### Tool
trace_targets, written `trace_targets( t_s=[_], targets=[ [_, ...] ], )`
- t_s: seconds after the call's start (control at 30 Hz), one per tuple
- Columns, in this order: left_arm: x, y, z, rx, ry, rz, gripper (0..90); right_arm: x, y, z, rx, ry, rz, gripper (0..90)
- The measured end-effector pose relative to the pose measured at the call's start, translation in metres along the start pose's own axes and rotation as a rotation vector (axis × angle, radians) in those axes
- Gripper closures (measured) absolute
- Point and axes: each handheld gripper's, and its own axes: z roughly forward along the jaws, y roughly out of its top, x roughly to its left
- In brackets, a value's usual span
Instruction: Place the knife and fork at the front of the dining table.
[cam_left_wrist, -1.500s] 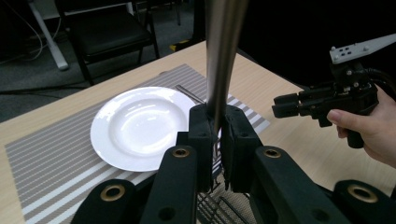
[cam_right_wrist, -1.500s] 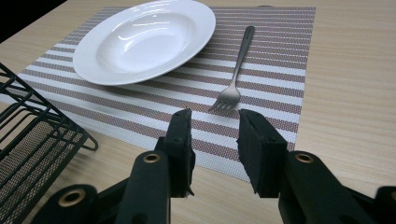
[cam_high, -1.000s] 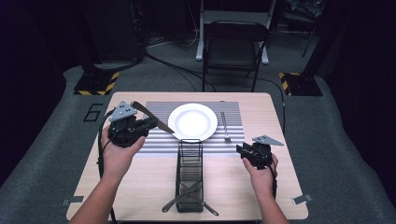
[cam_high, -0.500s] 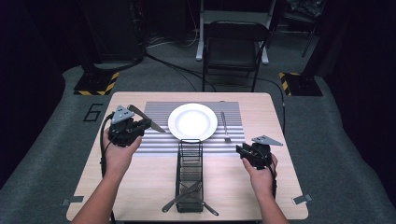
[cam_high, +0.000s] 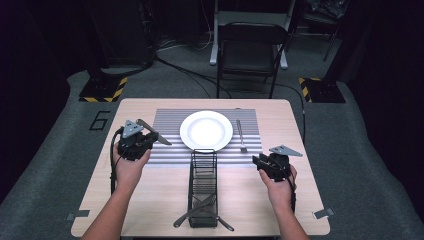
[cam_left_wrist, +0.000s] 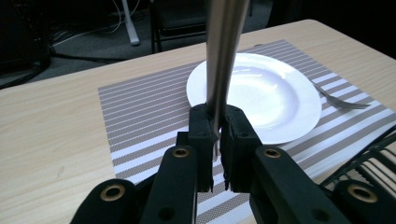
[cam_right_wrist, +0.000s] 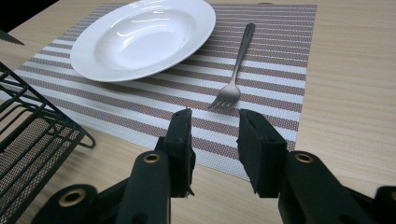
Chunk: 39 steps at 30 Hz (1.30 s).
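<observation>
**Knife coming down left of the plate**

Since the earlier frames, the left tool (cam_high: 141, 140) has sunk toward the desk and drifted slightly nearer the person; the right tool (cam_high: 266, 163) has not shifted.

- Left tool: jaws clamped tight on a slim, silver metal table knife (cam_left_wrist: 223, 56), gripped near one end. In the high view the knife slants up and toward the round white ceramic plate (cam_high: 206, 130), its free tip just short of the plate's left rim.
- Right tool: jaws part open, nothing between them, hovering low over the light wooden desk (cam_high: 150, 200) to the right of the plate, close by the grey-and-white striped placemat (cam_high: 167, 120).
- Silver metal fork (cam_right_wrist: 232, 70) lies flat on the placemat just right of the plate, not touching it.
- Black wire cutlery basket (cam_high: 203, 187) stands in front of the plate, toward the person, with more cutlery lying in its near end.

Step in hand, as I judge it: laying the knife on the placemat left of the plate.

Risks:
- Knife is tilted, not level. Released like this, the raised end would drop and could strike the plate rim or bounce off the placemat.
- Free tip sits very near the rim; any swing toward the plate while lowering would knock it.
- Grip is near one end, so the long free length could pivot in the jaws on first touching down.
</observation>
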Motion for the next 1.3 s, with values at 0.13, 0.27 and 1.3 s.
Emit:
trace_targets(
  t_s=[0.13,0.27,1.3],
  targets=[
    [0.004,-0.009,0.007,0.019,0.015,-0.014,82.9,0.001,0.000,0.000,0.004,0.000,-0.002,65.1],
    [0.007,-0.017,0.011,0.044,0.019,-0.021,82.9,0.001,0.000,0.001,0.006,0.001,-0.001,65.1],
    [0.006,-0.035,0.023,0.067,0.051,-0.043,82.8,0.002,-0.002,0.002,0.004,0.000,-0.001,65.1]
  ],
)
